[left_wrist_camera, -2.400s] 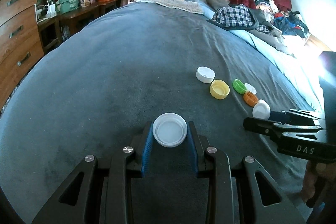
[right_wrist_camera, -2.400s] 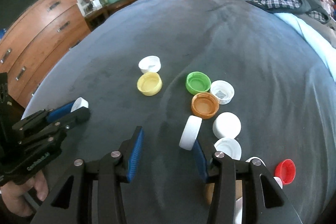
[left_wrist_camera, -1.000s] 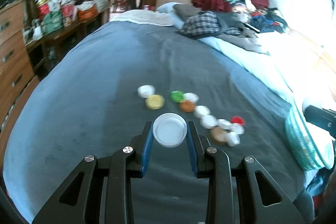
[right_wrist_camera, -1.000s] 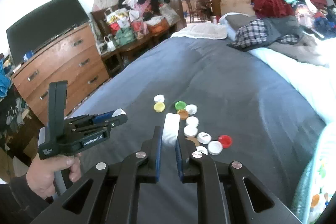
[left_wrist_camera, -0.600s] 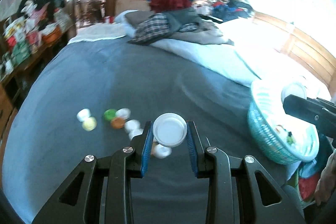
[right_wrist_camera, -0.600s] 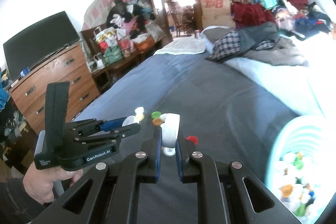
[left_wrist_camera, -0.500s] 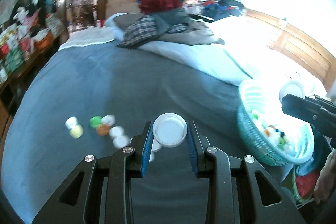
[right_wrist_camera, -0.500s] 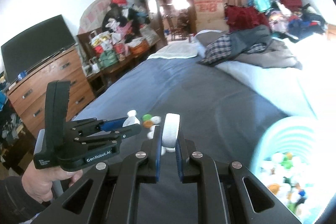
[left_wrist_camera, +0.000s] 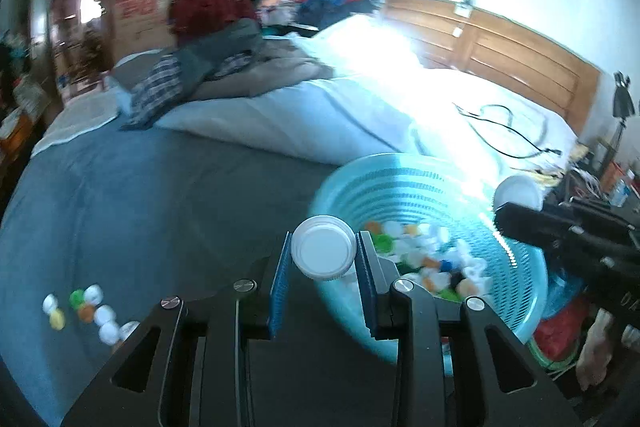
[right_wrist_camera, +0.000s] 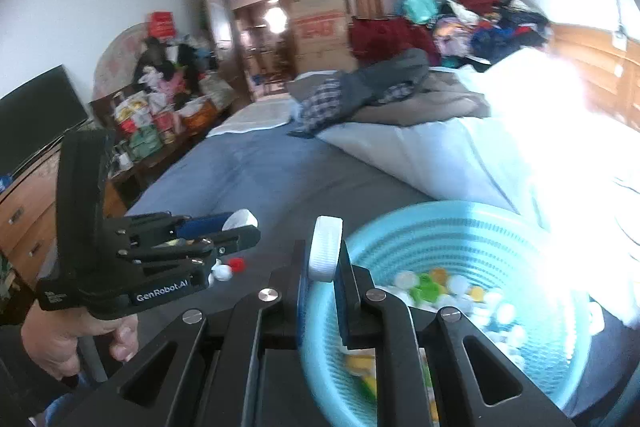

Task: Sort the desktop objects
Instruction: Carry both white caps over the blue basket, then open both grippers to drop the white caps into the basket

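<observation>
Above the basket (right_wrist_camera: 452, 227) rim, both tools clamp white caps.

My left gripper (left_wrist_camera: 323, 254) pinches a white cap (left_wrist_camera: 323, 251) flat between its blue-padded fingers (left_wrist_camera: 280, 267). My right gripper (right_wrist_camera: 325, 259) clamps another white cap (right_wrist_camera: 326, 253) on edge. Both hover at the teal basket's (right_wrist_camera: 460, 227) near rim, my left hand (right_wrist_camera: 68, 339) gripping its handle.

The basket (right_wrist_camera: 460, 227) is open on top, with caps (right_wrist_camera: 440, 291) low inside. Caps (left_wrist_camera: 92, 307) on the bed (left_wrist_camera: 140, 195) lie far left.
</observation>
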`<act>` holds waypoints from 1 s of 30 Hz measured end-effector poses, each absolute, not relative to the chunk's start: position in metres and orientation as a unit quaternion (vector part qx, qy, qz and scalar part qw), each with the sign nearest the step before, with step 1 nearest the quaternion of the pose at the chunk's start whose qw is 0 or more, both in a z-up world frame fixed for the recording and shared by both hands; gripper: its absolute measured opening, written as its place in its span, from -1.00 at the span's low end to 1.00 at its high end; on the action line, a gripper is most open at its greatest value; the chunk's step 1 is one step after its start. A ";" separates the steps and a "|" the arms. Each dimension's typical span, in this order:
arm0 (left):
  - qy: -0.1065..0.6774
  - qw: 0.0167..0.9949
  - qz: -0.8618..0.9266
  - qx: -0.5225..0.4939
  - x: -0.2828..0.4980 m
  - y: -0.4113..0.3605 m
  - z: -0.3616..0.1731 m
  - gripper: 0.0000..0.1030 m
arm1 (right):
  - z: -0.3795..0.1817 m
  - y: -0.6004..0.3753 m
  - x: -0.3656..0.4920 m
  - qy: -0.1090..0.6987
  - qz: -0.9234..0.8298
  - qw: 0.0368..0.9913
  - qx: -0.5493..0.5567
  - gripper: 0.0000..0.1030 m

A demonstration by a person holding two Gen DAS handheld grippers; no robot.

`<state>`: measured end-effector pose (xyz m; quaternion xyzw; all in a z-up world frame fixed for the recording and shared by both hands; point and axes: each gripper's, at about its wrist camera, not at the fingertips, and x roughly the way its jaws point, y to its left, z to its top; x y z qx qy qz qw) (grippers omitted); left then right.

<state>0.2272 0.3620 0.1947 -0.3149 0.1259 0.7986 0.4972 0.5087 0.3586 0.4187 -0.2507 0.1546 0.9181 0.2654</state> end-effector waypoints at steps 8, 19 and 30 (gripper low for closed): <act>0.168 0.537 0.766 -0.310 0.264 0.422 0.196 -0.48 | 0.411 0.397 0.555 0.180 0.900 0.308 -0.249 -0.75; 0.191 0.550 0.746 -0.322 0.282 0.446 0.181 -0.48 | 0.403 0.412 0.564 0.194 0.892 0.319 -0.255 -0.75; 0.188 0.545 0.753 -0.318 0.279 0.444 0.182 -0.45 | 0.401 0.406 0.560 0.188 0.890 0.321 -0.264 -0.66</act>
